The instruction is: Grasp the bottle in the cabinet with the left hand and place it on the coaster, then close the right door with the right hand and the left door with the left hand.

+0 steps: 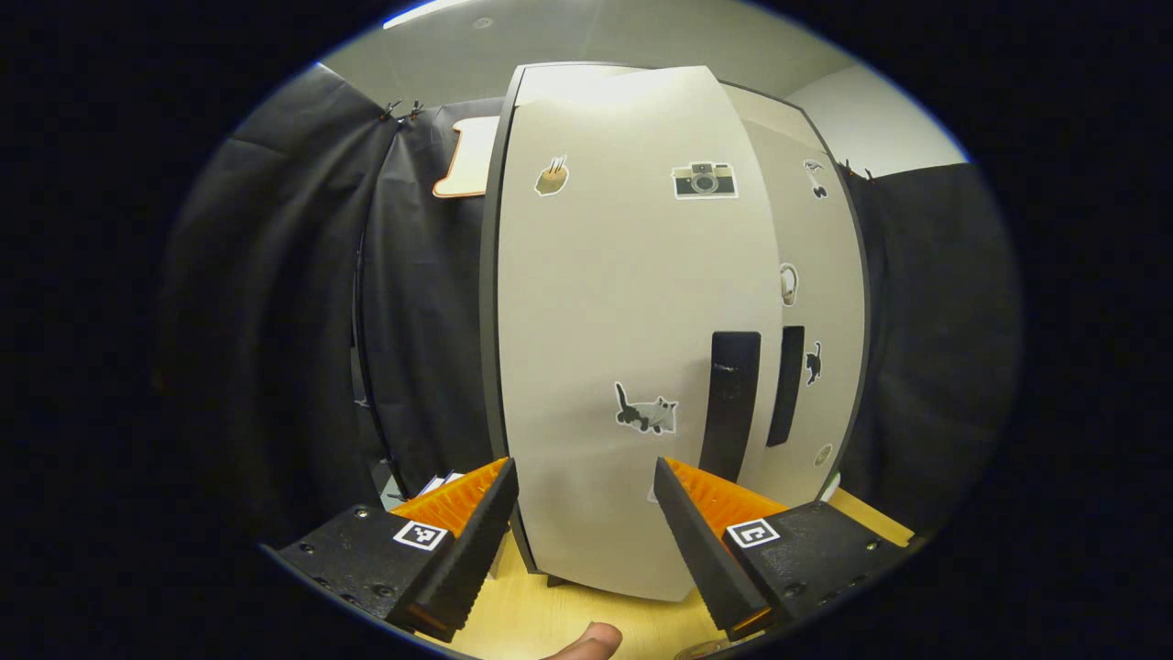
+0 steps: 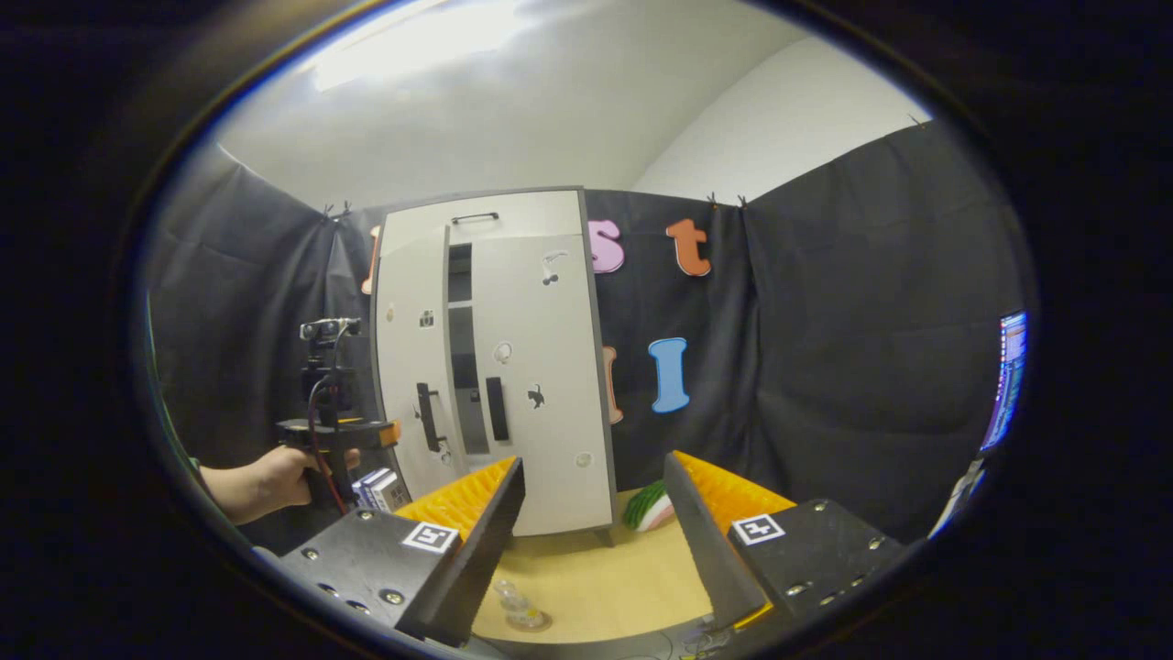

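The left gripper [image 1: 586, 513] is held with fingers spread before the left door [image 1: 632, 321], which is ajar. The right gripper [image 2: 596, 513] is spread too; the bottle [image 2: 515, 600] is seen on the worktop [image 2: 605, 568].

- cabinet [image 2: 499, 367] – pale grey-white doors, dark edging
- left door [image 1: 632, 321] – off-white, stickers: camera in black/grey [image 1: 704, 180], grey-and-black cat [image 1: 647, 412], small tan-brown one [image 1: 552, 176]
- right door [image 2: 545, 367] – same off-white, small black cat sticker [image 2: 536, 396], other tiny pale stickers
- door handles [image 1: 730, 403] – black, both
- top handle [image 2: 475, 217] – black
- table [image 2: 596, 573] – light yellow wood
- bottle [image 2: 518, 605] – clear, see-through
- booth cloth [image 2: 852, 348] – black, creased
- ceiling [image 2: 513, 101] – white
- object by cabinet foot [image 2: 649, 506] – green stripes, pink-white edge
- boxes [image 2: 378, 489] – blue and white
- marker tags on gripper bodies [image 1: 753, 532] – black-on-white squares
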A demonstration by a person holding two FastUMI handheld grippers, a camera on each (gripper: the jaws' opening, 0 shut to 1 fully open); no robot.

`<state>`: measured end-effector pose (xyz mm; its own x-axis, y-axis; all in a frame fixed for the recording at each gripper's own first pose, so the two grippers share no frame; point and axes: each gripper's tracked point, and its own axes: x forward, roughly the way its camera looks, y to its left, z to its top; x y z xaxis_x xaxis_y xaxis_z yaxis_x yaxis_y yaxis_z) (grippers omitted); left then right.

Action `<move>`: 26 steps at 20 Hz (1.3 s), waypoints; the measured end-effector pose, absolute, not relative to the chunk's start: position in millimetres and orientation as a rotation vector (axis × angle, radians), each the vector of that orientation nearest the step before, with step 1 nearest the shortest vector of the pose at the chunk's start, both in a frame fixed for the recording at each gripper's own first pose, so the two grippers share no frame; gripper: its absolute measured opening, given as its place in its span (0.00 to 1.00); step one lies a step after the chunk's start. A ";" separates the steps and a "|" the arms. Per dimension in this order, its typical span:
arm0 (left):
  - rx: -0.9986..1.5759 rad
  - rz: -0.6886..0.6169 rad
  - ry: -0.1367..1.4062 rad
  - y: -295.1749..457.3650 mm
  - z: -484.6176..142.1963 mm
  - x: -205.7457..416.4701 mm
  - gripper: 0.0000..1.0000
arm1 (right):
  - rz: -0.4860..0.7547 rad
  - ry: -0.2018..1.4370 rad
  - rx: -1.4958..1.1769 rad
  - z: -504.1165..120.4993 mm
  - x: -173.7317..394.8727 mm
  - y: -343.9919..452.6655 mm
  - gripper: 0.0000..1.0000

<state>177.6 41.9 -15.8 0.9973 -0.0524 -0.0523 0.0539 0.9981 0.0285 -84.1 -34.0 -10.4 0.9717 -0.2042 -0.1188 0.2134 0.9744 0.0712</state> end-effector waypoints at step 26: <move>0.053 -0.107 0.094 59.2 -29.6 37.6 0.95 | -0.117 0.074 0.070 -28.0 -74.2 4.5 0.93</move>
<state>37.6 59.2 -29.6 0.9899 -0.1042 -0.0963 0.1092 0.9929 0.0482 -74.2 4.5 -28.0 0.9904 -0.1139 -0.0778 0.1191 0.9907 0.0653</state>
